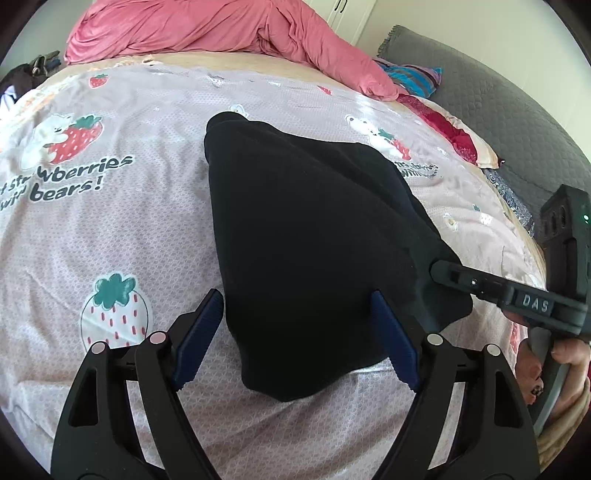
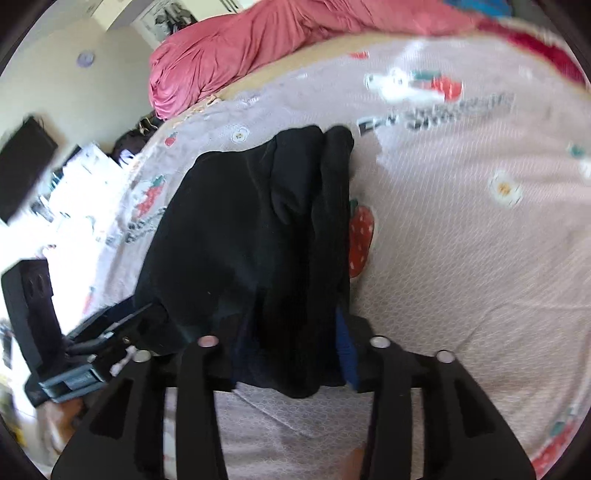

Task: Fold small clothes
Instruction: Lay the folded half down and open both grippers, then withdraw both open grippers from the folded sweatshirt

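**Black garment half-folded on the bed, one edge in my grip**

Black garment point(image 1: 314, 236) lies on the strawberry-and-bear bedsheet point(image 1: 110, 229), roughly mid-bed, its narrow end far from me and its wider end near. My left gripper point(image 1: 295, 339) hovers over the near edge with its blue fingers point(image 1: 199, 336) spread wide on either side of the cloth, holding nothing. My right gripper point(image 1: 439, 271) comes in from the right, and its fingers look pressed together on the garment's near right edge; in the right wrist view the cloth bunches up between them and hides the tips.

What worries me: the fabric looks soft and limp, so if I pull with only one edge held, I expect the layers to slide and the fold to skew. The right-hand grip seems to have gathered several layers at once, which could drag the under-layer along. The sheet is thin and wrinkled, so a low pinch from my left could catch it too.

It is plain black, with a rolled ridge along its right side and soft creases. The pink duvet point(image 1: 221, 29) sits well apart at the far end.
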### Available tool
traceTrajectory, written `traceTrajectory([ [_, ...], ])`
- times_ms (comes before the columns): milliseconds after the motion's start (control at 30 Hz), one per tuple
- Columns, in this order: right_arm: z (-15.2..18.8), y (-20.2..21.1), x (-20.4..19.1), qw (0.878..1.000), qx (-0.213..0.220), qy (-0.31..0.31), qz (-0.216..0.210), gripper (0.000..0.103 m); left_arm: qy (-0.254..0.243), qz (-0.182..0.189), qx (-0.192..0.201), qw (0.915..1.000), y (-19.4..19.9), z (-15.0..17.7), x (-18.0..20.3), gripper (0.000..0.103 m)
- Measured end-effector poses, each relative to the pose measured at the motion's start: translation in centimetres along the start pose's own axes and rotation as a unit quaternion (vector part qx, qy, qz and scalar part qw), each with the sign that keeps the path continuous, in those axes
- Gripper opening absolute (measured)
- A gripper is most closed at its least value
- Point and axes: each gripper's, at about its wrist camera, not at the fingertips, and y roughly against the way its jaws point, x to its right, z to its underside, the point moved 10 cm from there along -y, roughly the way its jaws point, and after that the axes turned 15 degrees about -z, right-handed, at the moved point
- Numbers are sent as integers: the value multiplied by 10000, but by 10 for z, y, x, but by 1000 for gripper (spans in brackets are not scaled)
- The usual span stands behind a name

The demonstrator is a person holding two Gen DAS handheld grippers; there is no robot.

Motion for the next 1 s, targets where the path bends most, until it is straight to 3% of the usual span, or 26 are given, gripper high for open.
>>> traceTrajectory([
  [100,3,2,-1,9991,72,258,314,51,10,-1,-11,10000,2,3,-1,74],
  [333,12,14,3,9982,378,284,370,66,101,48,6,9999,10,1,-6,74],
  [567,13,54,-8,9892,1207,499,660,96,137,82,159,9997,32,-3,-8,78],
  [667,16,73,-17,9841,1524,583,701,99,151,75,328,9993,47,-4,-9,89],
  [833,27,104,-30,9734,2114,599,646,99,114,115,634,9979,76,-4,-7,94],
  [1000,44,120,-41,9691,2342,535,564,99,117,211,846,9961,99,5,-7,94],
])
